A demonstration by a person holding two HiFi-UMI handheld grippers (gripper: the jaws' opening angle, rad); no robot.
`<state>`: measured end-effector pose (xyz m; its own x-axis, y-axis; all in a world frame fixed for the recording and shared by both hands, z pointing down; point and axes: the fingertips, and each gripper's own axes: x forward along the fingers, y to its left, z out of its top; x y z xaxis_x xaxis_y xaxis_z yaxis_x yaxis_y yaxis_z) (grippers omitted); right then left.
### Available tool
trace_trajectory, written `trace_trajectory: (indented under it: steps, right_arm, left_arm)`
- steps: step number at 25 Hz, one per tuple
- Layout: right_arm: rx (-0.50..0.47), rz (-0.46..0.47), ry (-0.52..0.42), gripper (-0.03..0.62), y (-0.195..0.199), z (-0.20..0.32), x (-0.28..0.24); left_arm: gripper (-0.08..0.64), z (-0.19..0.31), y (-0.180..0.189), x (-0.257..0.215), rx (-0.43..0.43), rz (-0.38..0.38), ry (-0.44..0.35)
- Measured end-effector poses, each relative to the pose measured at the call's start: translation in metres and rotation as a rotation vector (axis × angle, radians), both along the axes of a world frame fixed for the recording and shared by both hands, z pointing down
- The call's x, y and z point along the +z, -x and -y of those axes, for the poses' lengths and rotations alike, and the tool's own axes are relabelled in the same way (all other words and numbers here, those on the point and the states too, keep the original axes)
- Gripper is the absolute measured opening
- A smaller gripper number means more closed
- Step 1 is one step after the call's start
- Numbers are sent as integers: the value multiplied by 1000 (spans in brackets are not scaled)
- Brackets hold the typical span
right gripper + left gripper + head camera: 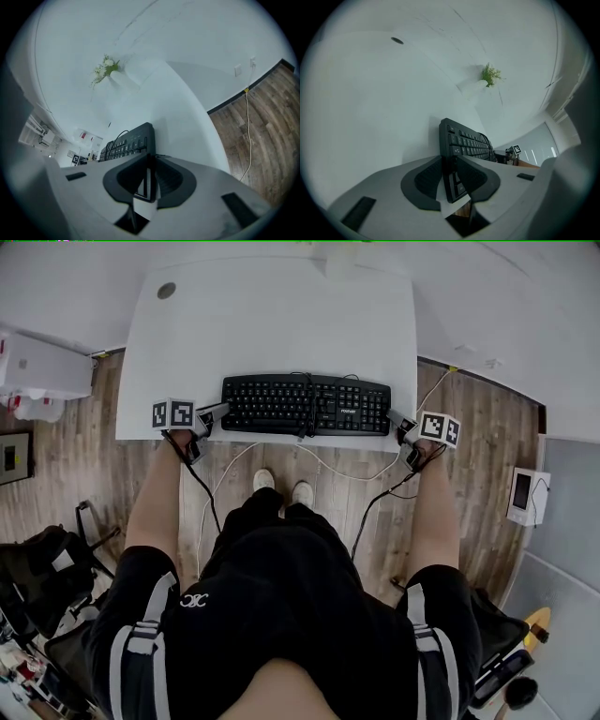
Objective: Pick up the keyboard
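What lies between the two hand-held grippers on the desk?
The black keyboard spans from left hand-held gripper to right hand-held gripper, seen in the head view.

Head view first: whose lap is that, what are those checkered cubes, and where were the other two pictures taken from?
No robot: a person holds a two-jaw gripper in each hand; the cubes are parts of those. The head view looks down from a camera on the person's head. The other two come from cameras on the grippers, looking along their jaws. A black keyboard lies on the white table; the left gripper clamps its left end, the right gripper its right end.
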<state>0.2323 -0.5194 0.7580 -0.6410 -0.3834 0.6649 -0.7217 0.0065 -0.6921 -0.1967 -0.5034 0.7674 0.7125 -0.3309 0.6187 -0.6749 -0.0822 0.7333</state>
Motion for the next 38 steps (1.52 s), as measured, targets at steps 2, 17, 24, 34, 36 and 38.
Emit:
trace_trajectory:
  steps: [2, 17, 24, 34, 36, 38]
  right_arm:
    - [-11, -22, -14, 55, 1, -2, -1]
    - [6, -24, -177, 58, 4, -1, -51]
    - [28, 9, -343, 57, 12, 15, -117]
    - [69, 48, -618, 57, 11, 32, -239]
    - [83, 58, -679, 57, 10, 31, -263]
    - [100, 74, -736, 57, 8, 30, -287]
  left_arm:
    - [114, -1, 1, -1, -10, 7, -16]
    - [110, 0, 6, -41, -89, -44, -138]
    - [110, 12, 13, -95, -104, -69, -267]
    - [110, 33, 13, -202, -93, -110, -567]
    - [110, 36, 12, -226, -93, -118, -627]
    - [110, 38, 12, -253, -94, -112, -700]
